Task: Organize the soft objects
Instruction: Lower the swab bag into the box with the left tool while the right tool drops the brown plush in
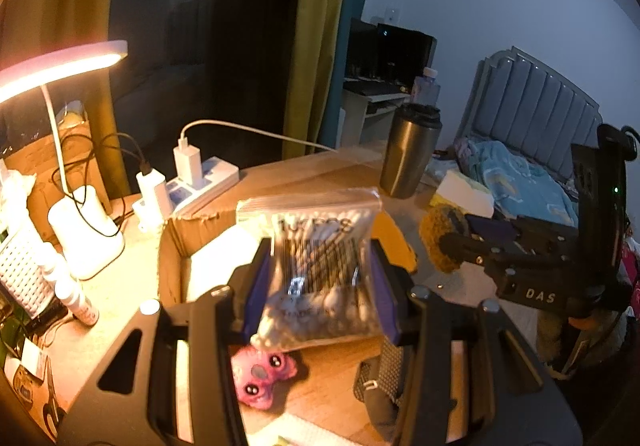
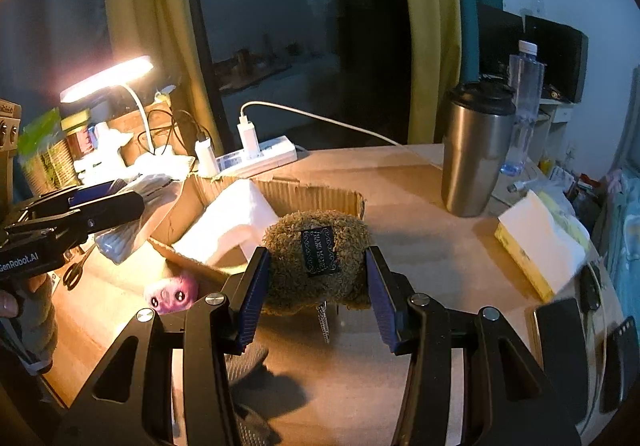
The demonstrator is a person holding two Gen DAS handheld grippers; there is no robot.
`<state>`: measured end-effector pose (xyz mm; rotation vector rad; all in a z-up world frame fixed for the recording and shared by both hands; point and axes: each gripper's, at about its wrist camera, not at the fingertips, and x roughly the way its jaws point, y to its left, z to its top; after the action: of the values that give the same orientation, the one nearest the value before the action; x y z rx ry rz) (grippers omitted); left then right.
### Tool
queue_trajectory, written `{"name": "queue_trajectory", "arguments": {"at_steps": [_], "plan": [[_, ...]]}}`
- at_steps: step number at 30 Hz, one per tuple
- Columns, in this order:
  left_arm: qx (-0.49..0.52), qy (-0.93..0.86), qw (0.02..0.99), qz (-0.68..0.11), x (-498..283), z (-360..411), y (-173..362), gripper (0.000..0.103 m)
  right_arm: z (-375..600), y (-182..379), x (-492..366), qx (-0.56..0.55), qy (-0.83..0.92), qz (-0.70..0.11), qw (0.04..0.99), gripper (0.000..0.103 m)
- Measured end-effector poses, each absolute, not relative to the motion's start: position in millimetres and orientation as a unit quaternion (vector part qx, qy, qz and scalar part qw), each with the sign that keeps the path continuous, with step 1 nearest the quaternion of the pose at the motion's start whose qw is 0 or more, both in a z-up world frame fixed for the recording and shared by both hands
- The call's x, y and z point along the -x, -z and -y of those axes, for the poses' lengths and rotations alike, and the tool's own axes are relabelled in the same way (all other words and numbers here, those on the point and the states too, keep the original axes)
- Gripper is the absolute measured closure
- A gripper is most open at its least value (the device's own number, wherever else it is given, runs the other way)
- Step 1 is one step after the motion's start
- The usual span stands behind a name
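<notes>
My left gripper (image 1: 320, 278) is shut on a clear bag of cotton swabs (image 1: 320, 266) and holds it above the open cardboard box (image 1: 176, 246). The bag also shows in the right wrist view (image 2: 132, 213). My right gripper (image 2: 316, 286) is shut on a fuzzy olive-brown pouch (image 2: 316, 258) with a dark label, lifted beside the box (image 2: 312, 193); the pouch also shows in the left wrist view (image 1: 442, 238). White soft padding (image 2: 232, 221) lies in the box. A pink plush toy (image 1: 260, 374) lies on the desk below the left gripper.
A steel tumbler (image 2: 476, 149) and water bottle (image 2: 524, 101) stand at the back right. A tissue pack (image 2: 540, 242) lies right. A power strip (image 2: 260, 157) with chargers, a lit desk lamp (image 2: 108, 79) and scissors (image 2: 76, 270) sit left.
</notes>
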<state>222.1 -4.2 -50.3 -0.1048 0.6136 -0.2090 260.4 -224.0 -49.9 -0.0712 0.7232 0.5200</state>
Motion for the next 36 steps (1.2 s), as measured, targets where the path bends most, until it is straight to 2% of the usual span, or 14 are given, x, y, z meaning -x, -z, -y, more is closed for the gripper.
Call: {"name": "queue_trajectory", "arguments": {"at_steps": [21, 27, 29, 36], "plan": [[0.053, 0.092, 0.929, -0.353, -290, 13, 103, 0.056, 198, 80, -307, 0.033, -0.288, -0.377, 0.88, 0.05], [0.051, 0.093, 0.92, -0.376, -304, 19, 117, 0.055, 199, 84, -312, 0.034, -0.285, -0.38, 0.88, 0.042], [0.05, 0.093, 0.918, -0.381, -304, 20, 118, 0.05, 199, 85, -312, 0.035, -0.283, -0.38, 0.88, 0.038], [0.049, 0.09, 0.921, -0.376, -300, 19, 113, 0.047, 202, 84, -311, 0.037, -0.272, -0.378, 0.884, 0.036]]}}
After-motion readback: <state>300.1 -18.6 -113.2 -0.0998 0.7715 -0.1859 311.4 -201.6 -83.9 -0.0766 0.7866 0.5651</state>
